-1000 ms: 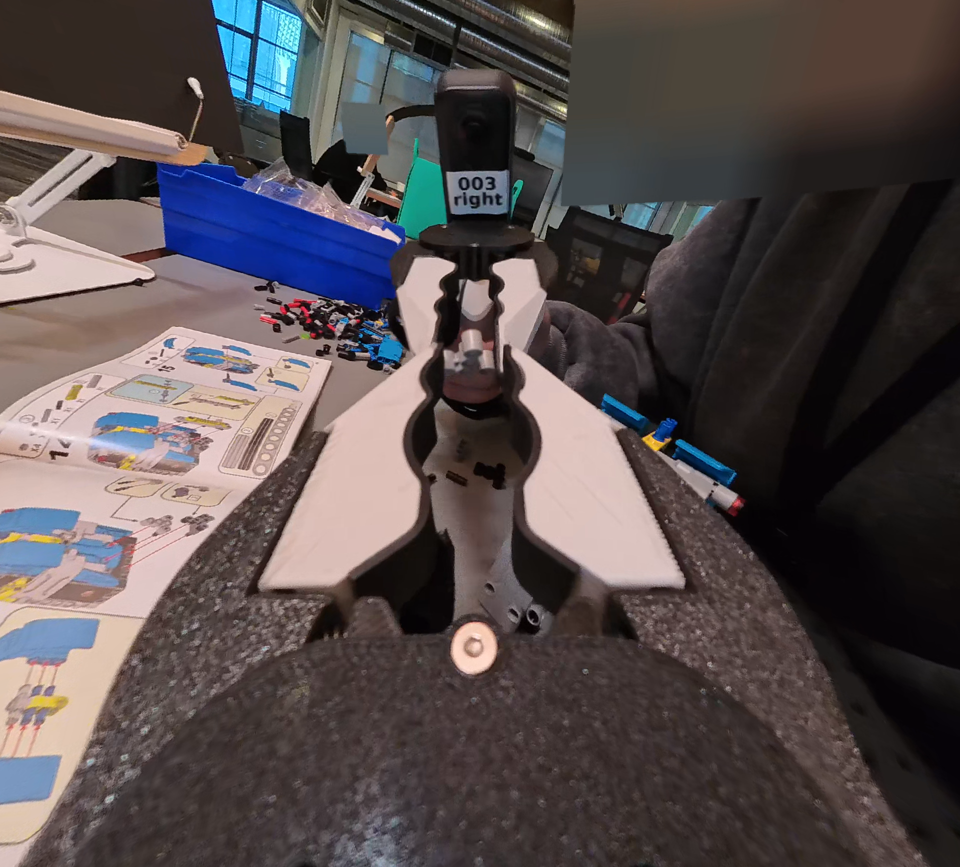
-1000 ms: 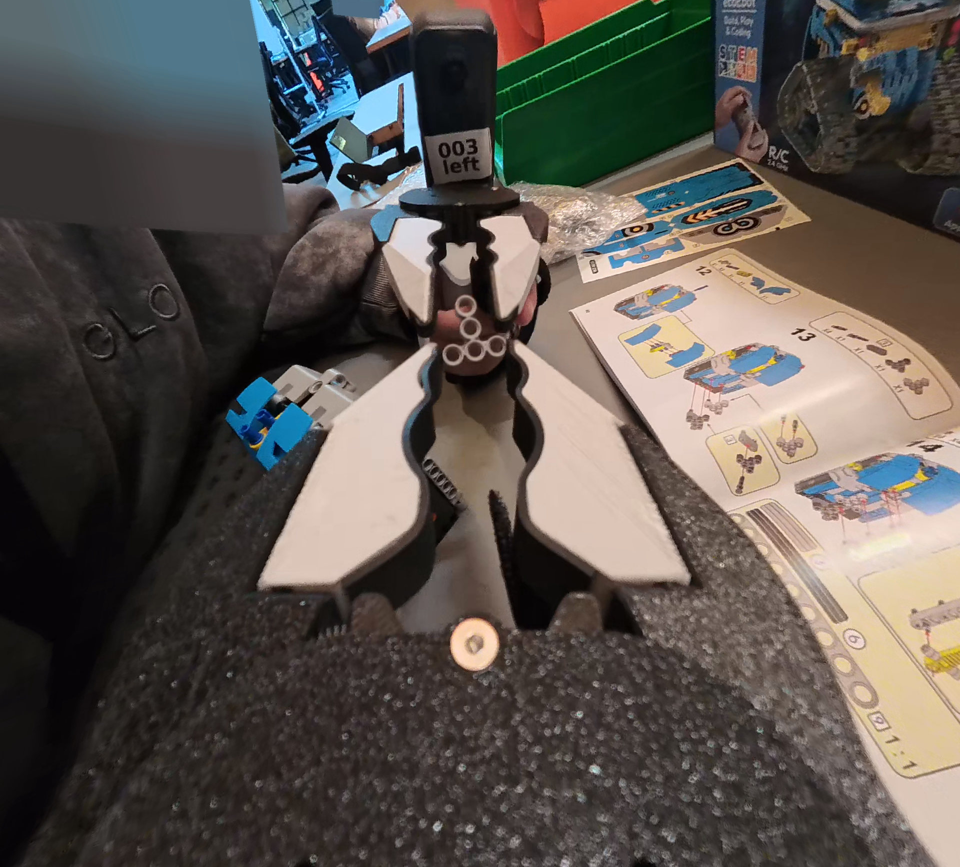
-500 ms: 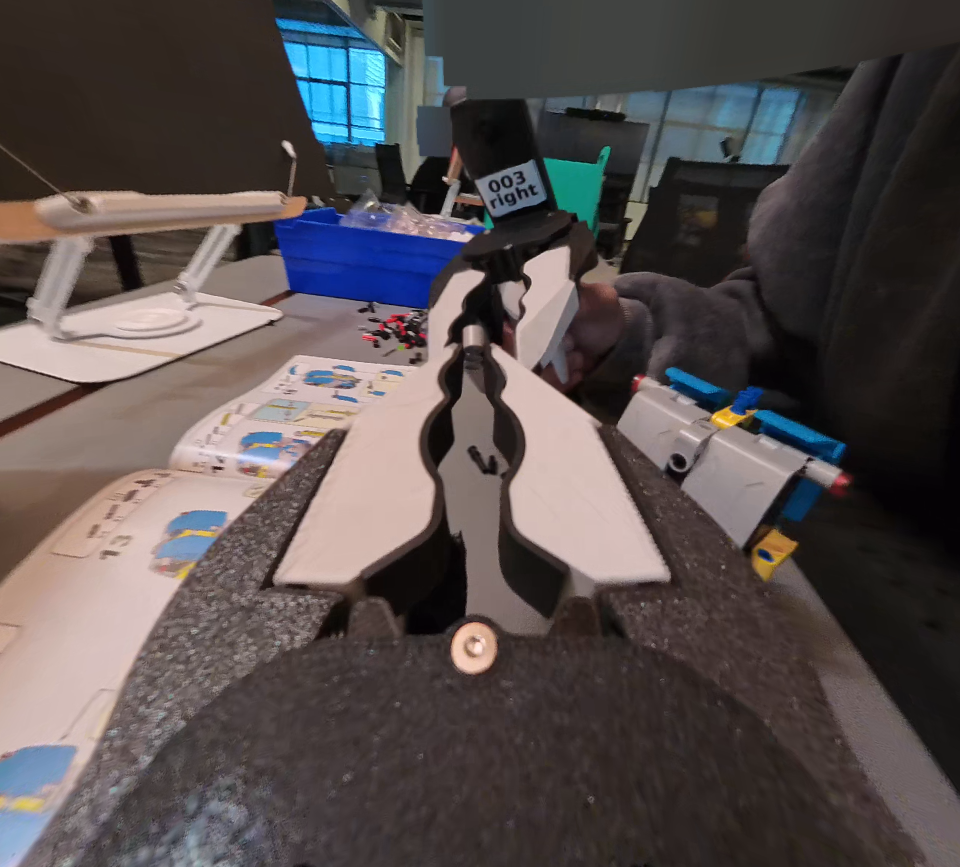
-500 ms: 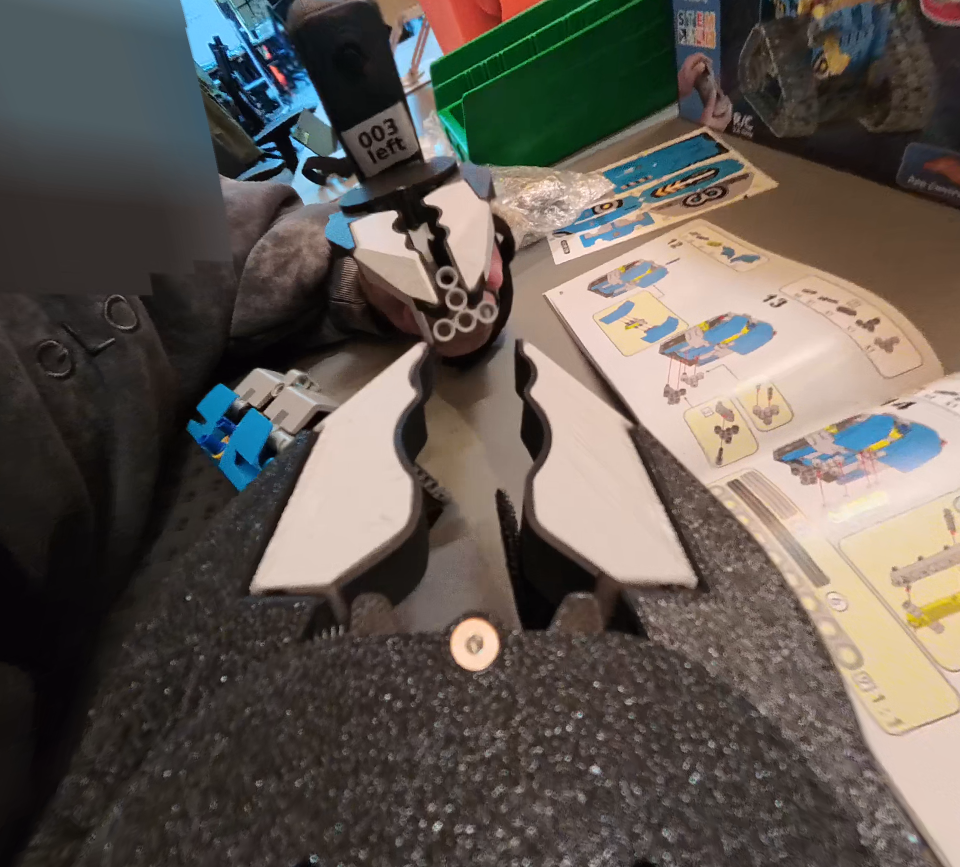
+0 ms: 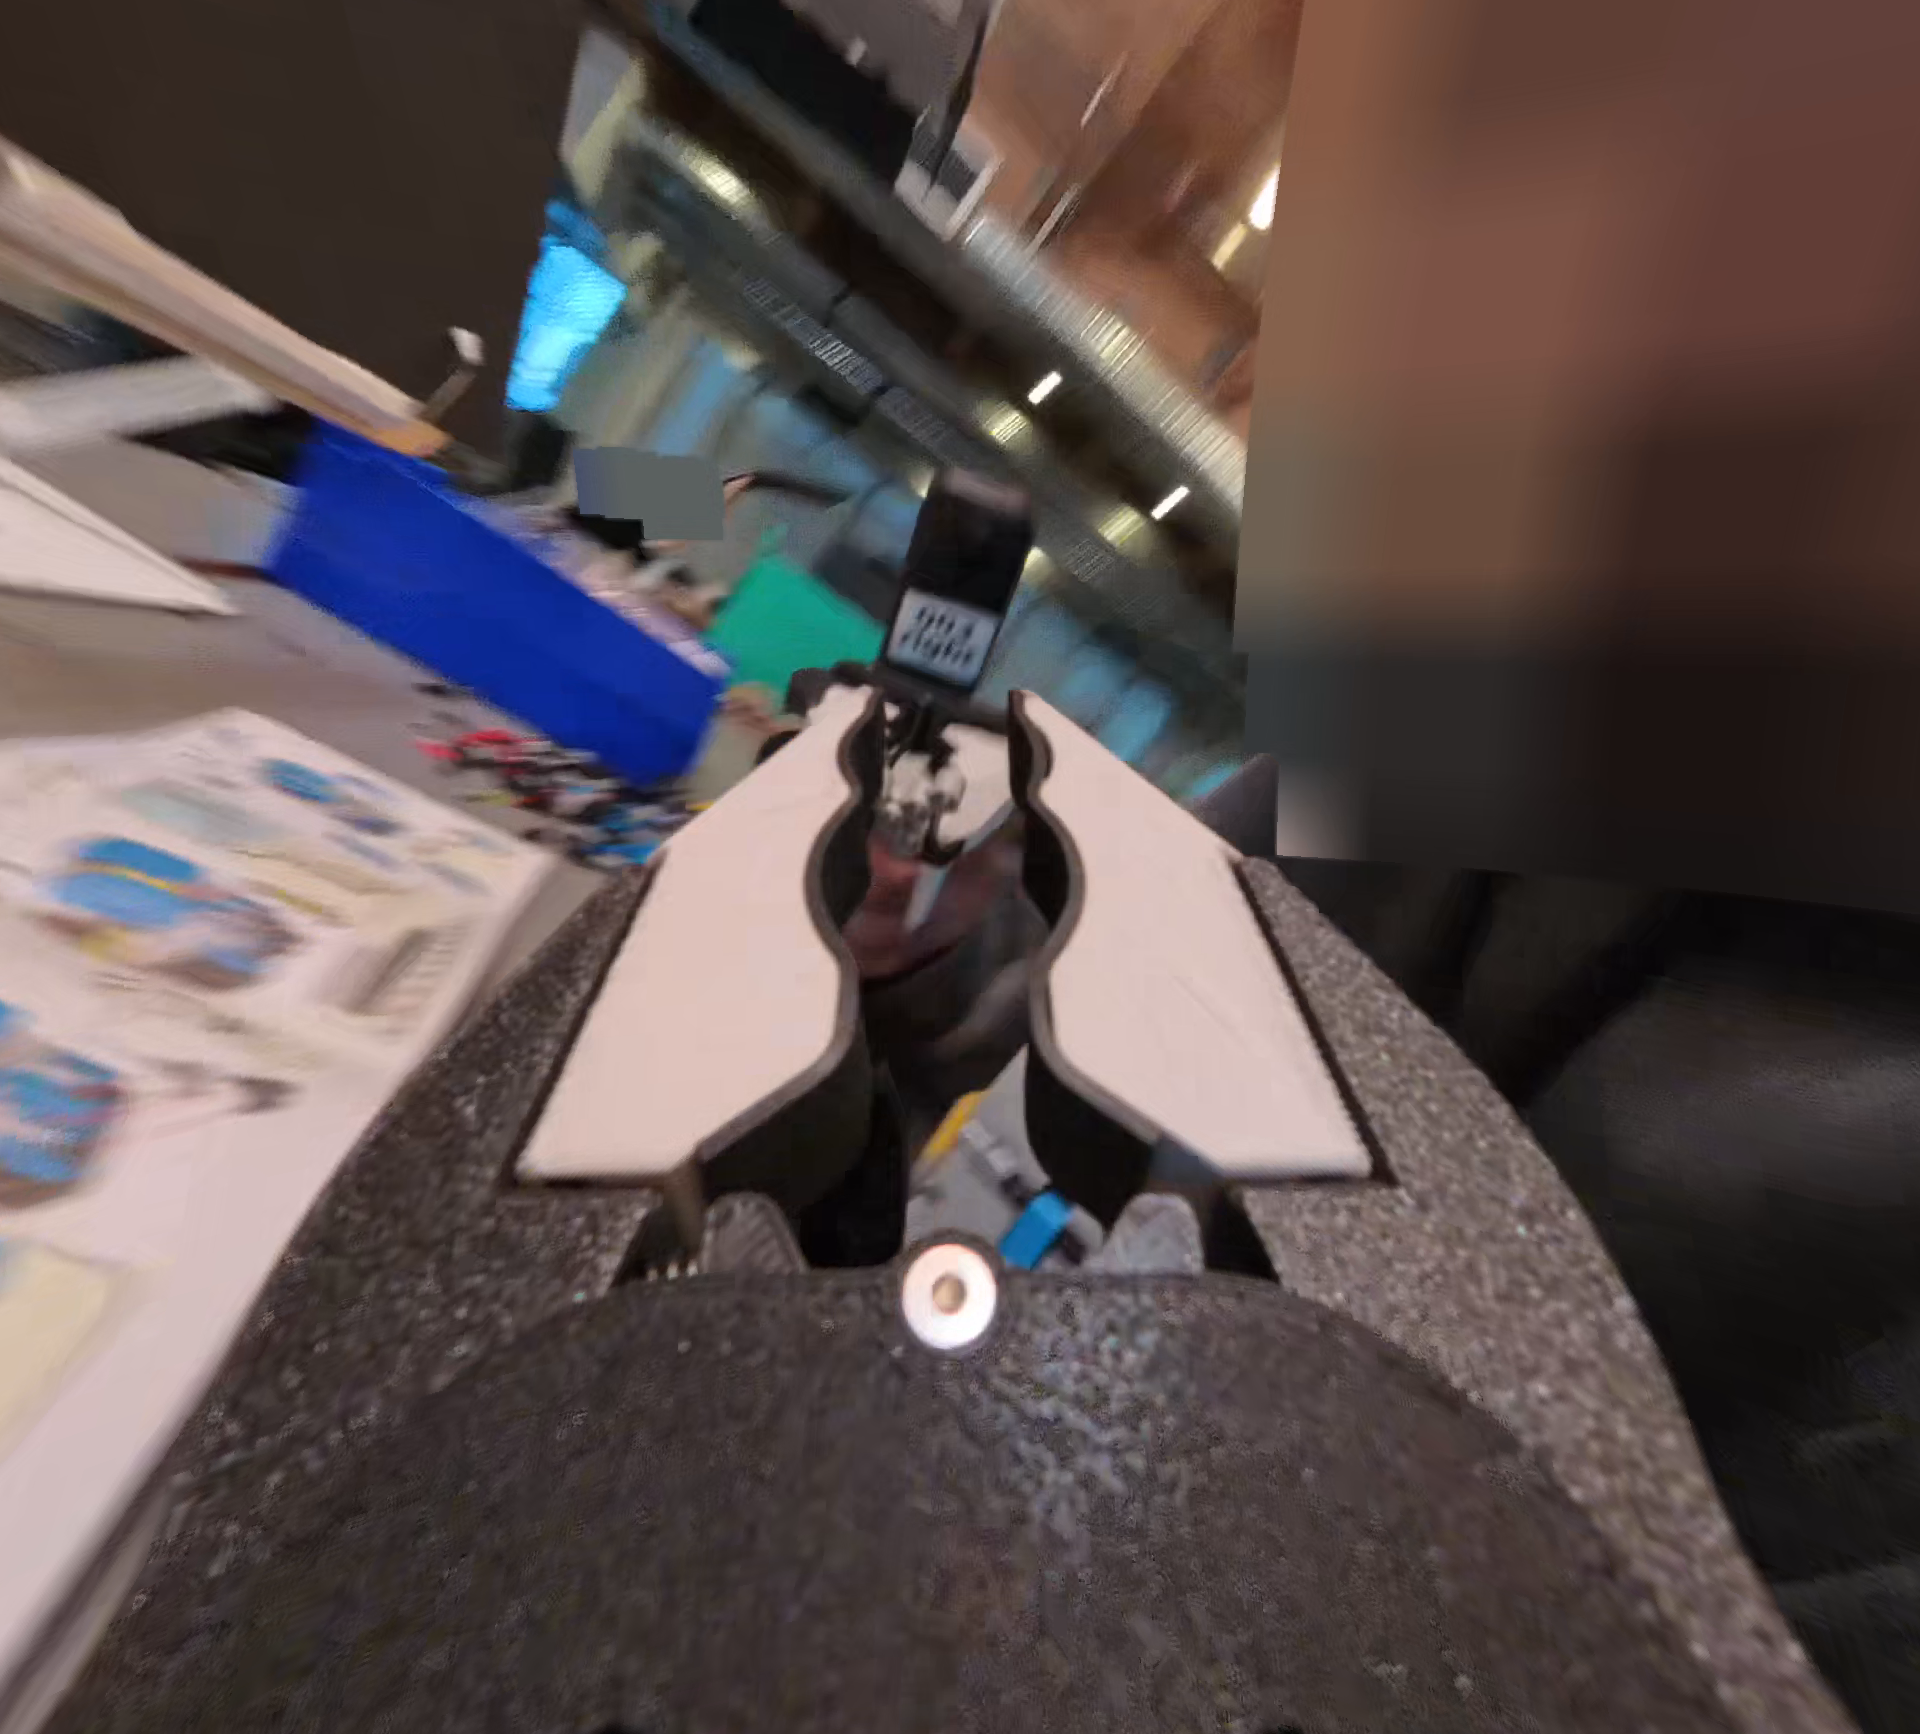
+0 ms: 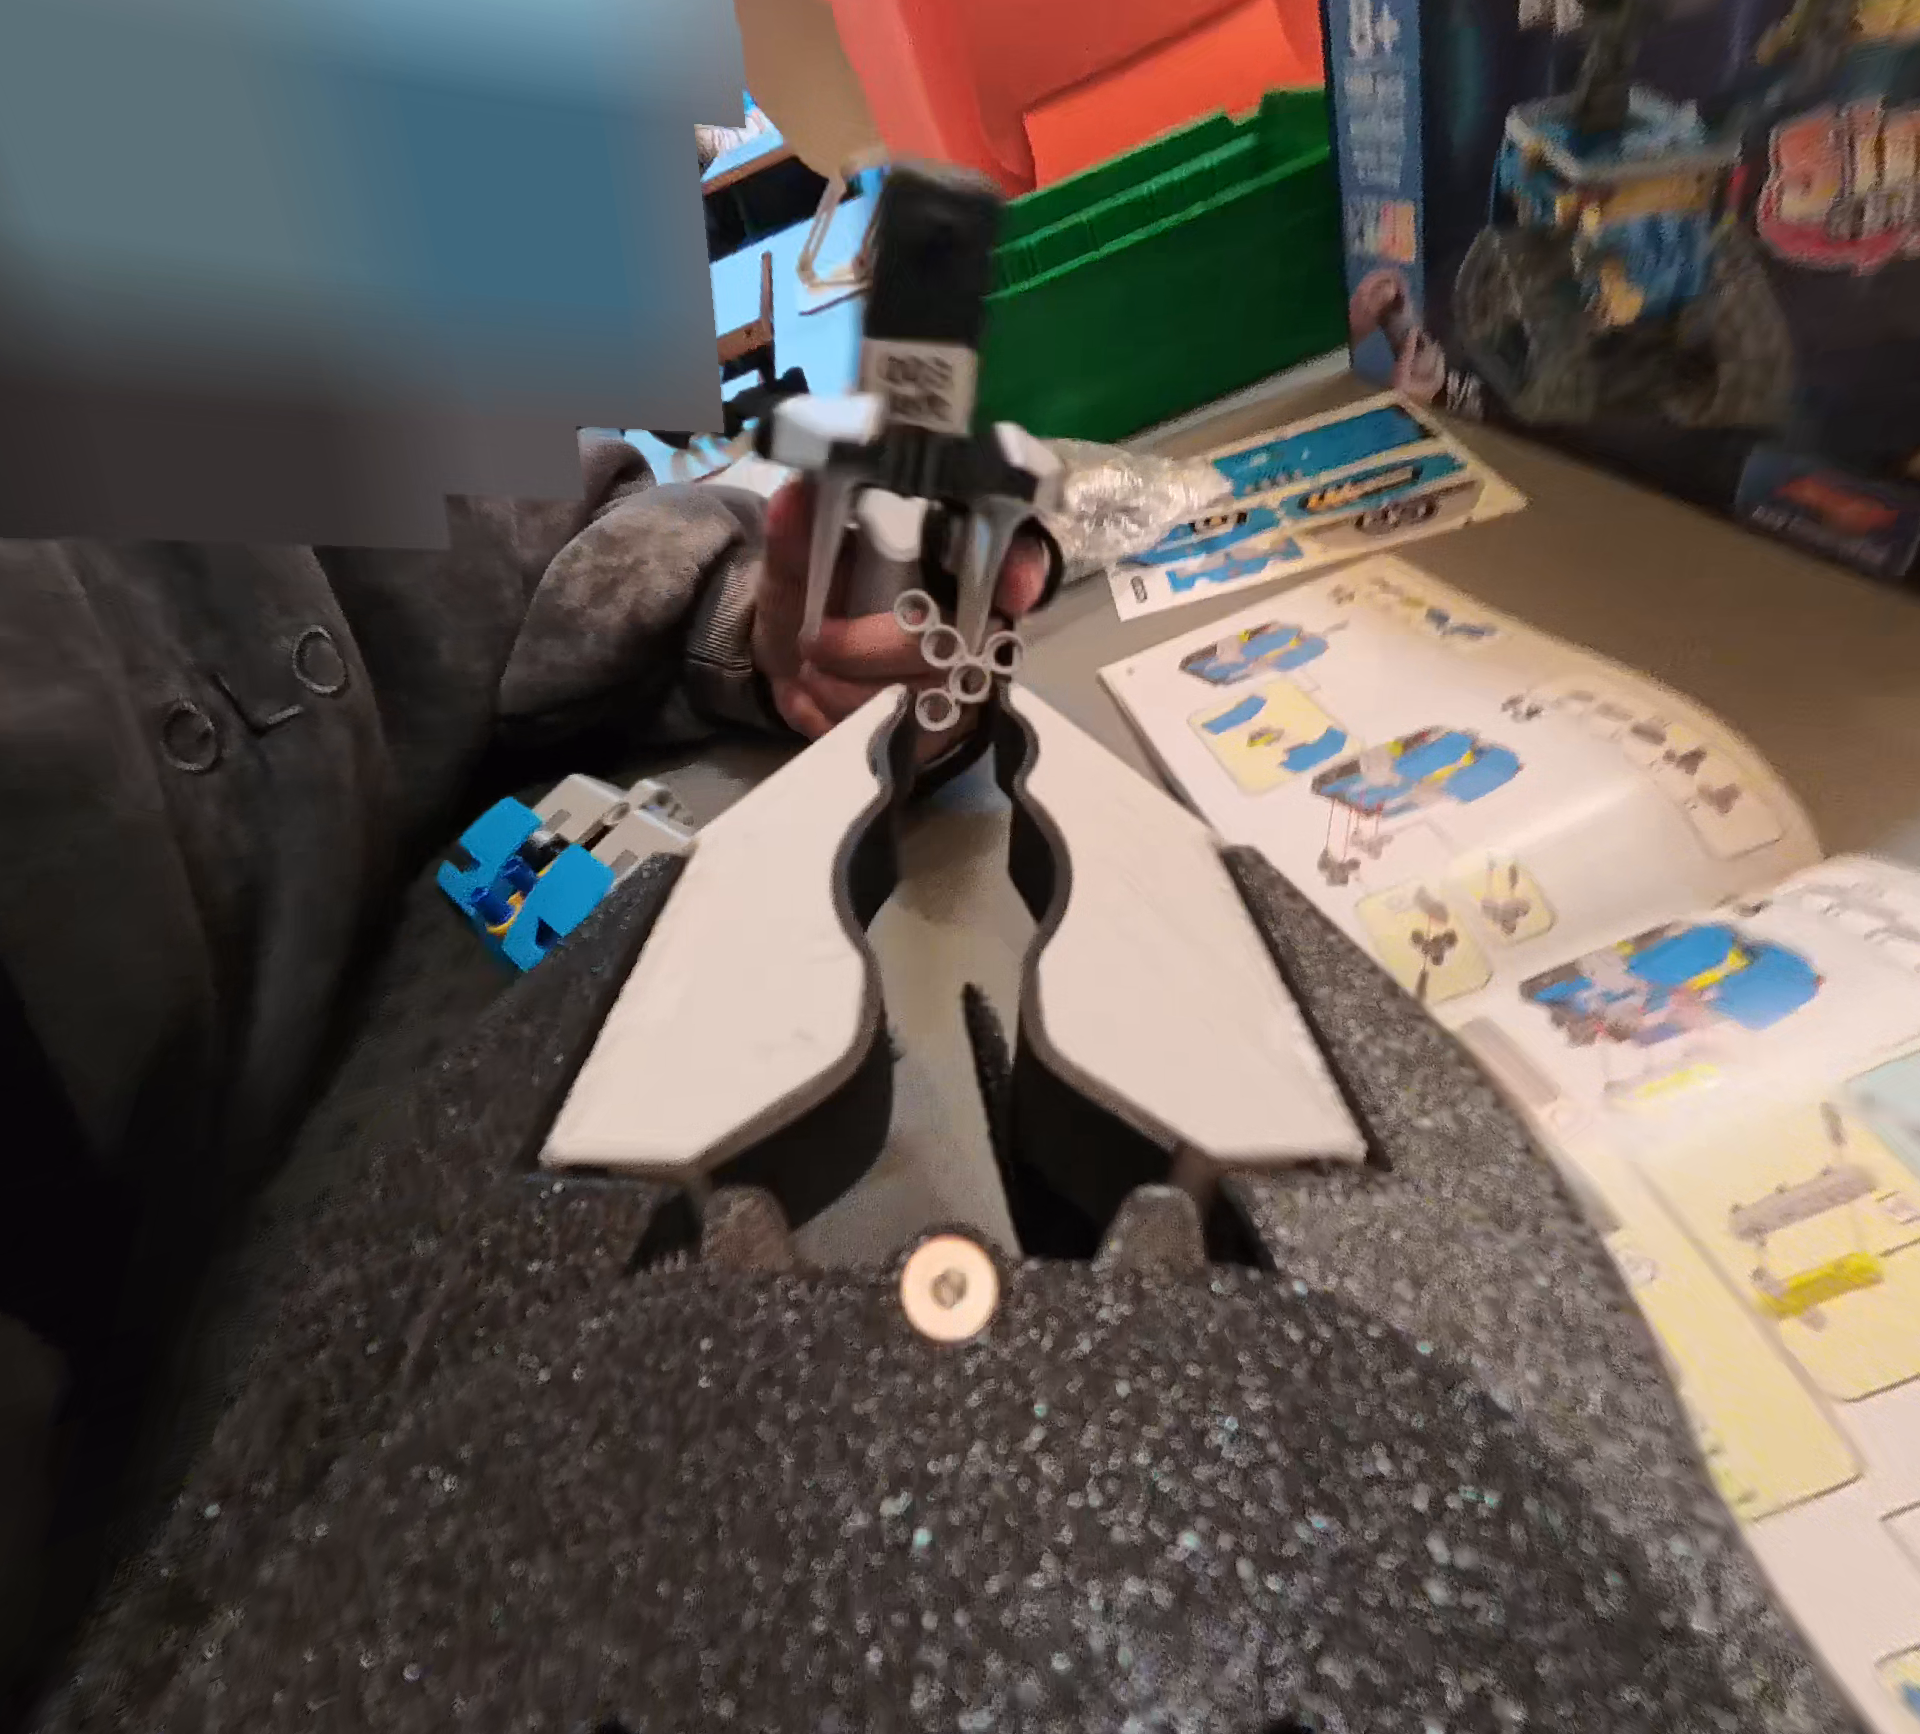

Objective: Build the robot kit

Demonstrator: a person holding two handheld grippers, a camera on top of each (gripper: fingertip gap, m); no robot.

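Observation:
A grey connector piece [image 6: 961, 661] with several round holes sits at the tips of my right gripper [image 6: 951, 702], whose jaws are closed narrowly on its lower end. My left gripper [image 6: 888, 635] faces it, held in a hand [image 6: 821, 687], with its fingers spread apart beside the piece. In the blurred left wrist view my left gripper [image 5: 935, 708] is open, and the grey piece [image 5: 920, 801] shows beyond its tips on the other gripper. Both are held above the grey table [image 6: 1610, 562].
An open instruction booklet [image 6: 1507, 853] lies at right and also shows in the left wrist view [image 5: 208, 905]. A blue and grey partial model [image 6: 540, 863] lies by the person's sleeve. A green bin [image 6: 1164, 282], a toy box [image 6: 1662, 178], a blue bin [image 5: 468, 583] and loose small parts [image 5: 540, 759] lie around. There is about 5 cm between the tips of the two grippers.
My left gripper has opened and let go of the grey piece. My right gripper has closed in on it. The left wrist view has tilted upward and blurred.

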